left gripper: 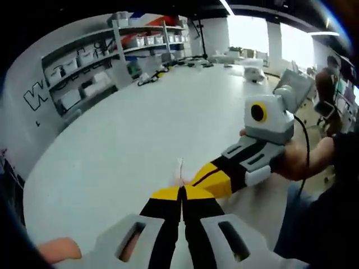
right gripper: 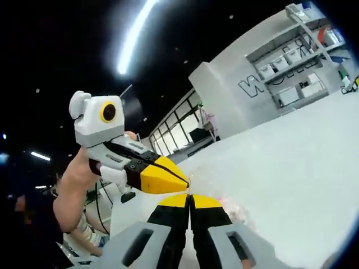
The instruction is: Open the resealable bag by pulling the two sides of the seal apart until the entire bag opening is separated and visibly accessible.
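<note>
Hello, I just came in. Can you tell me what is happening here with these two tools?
A person holds two grippers above a white table. The left gripper and the right gripper meet tip to tip, both with jaws closed. Between the tips sits a thin clear bag, apparently pinched; its opening does not look pulled apart yet.

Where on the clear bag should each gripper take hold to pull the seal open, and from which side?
Grip the thin top lip of the clear bag, one lip per gripper, from opposite sides. The left gripper and right gripper meet tip to tip there, and the film stands edge-on between them, hardly visible.
</note>
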`<state>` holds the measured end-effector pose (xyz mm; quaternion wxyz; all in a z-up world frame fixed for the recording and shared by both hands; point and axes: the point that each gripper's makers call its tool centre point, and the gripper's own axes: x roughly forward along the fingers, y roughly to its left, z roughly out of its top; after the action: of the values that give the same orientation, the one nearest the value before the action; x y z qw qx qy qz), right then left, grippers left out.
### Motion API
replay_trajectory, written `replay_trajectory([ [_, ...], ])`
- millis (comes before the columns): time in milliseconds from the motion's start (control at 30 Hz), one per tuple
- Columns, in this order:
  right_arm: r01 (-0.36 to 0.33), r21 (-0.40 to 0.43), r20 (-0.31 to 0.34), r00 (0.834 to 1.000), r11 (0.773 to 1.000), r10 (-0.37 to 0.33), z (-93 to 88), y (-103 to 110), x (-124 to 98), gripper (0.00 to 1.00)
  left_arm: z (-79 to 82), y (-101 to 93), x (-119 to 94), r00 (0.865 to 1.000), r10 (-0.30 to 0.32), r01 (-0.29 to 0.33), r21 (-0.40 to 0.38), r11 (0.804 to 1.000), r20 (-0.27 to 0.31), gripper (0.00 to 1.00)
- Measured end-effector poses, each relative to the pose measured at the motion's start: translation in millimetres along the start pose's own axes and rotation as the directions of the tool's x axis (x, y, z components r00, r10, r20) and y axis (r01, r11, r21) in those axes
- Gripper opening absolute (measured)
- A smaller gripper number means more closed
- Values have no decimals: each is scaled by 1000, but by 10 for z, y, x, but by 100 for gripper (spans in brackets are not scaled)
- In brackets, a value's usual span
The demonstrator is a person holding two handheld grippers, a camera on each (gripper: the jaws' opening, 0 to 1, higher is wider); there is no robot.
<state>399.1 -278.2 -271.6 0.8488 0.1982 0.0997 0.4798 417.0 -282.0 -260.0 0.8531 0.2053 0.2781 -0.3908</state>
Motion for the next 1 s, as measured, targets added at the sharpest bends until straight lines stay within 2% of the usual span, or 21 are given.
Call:
replay_trajectory([
  [500, -13, -50, 23, 1000, 999, 14, 37, 6, -1, 0, -6, -25, -4, 1000, -13, 13, -5, 1000, 3, 0],
  [600, -25, -42, 24, 999, 999, 26, 35, 18, -1, 0, 4, -37, -11, 999, -34, 34, -24, 999, 10, 1],
  [800, -35, -77, 12, 999, 996, 36, 21, 42, 3, 0, -3, -65, -13, 998, -58, 59, -46, 997, 14, 0],
  [1000, -20, -23, 11, 1000, 1000, 20, 35, 48, -12, 0, 6, -55, -27, 998, -62, 63, -55, 997, 22, 0],
])
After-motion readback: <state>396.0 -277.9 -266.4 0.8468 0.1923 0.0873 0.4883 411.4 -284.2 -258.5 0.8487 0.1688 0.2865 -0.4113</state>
